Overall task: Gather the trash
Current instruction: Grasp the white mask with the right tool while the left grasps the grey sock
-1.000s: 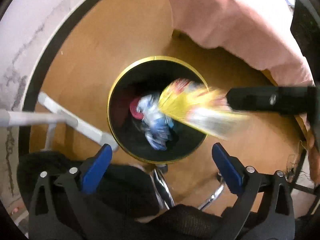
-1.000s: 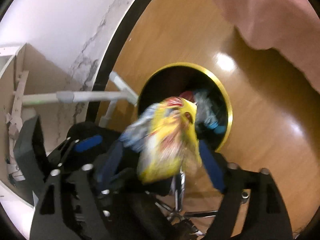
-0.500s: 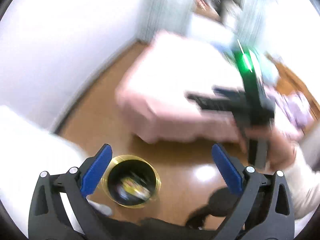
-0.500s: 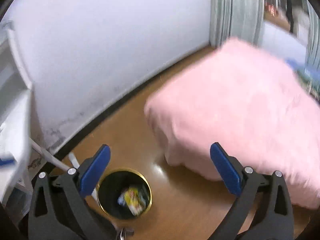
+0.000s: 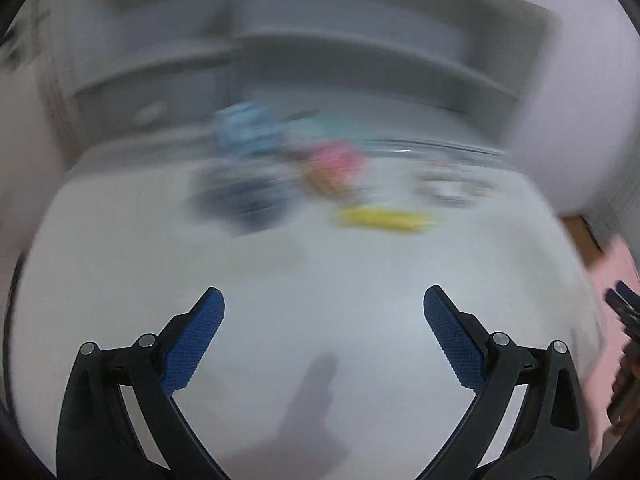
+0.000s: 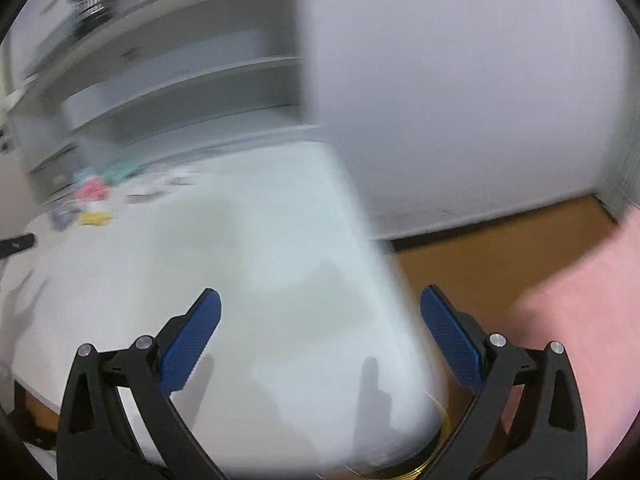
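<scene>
Both views are blurred by motion. My left gripper (image 5: 324, 304) is open and empty above the white desk (image 5: 320, 280). At the desk's far side lie blurred pieces of trash: a yellow wrapper (image 5: 384, 218), a pink and orange one (image 5: 334, 168), a blue one (image 5: 244, 128) and a dark one (image 5: 244, 200). My right gripper (image 6: 320, 306) is open and empty over the desk's right edge (image 6: 280, 280). The same trash shows small at the far left, with the yellow wrapper (image 6: 95, 218) and the pink one (image 6: 93, 190). The bin's gold rim (image 6: 436, 440) peeks out below the desk corner.
Grey shelves (image 5: 360, 60) stand behind the desk against a white wall (image 6: 460, 100). Wooden floor (image 6: 480, 256) lies to the right, with a pink bed cover (image 6: 580, 320) beyond it. The other gripper's dark tip (image 6: 16, 244) shows at the left edge.
The yellow wrapper dropped from my right gripper into the bin. Both grippers then swung up and away from the bin, past the bed, and now face the desk.
</scene>
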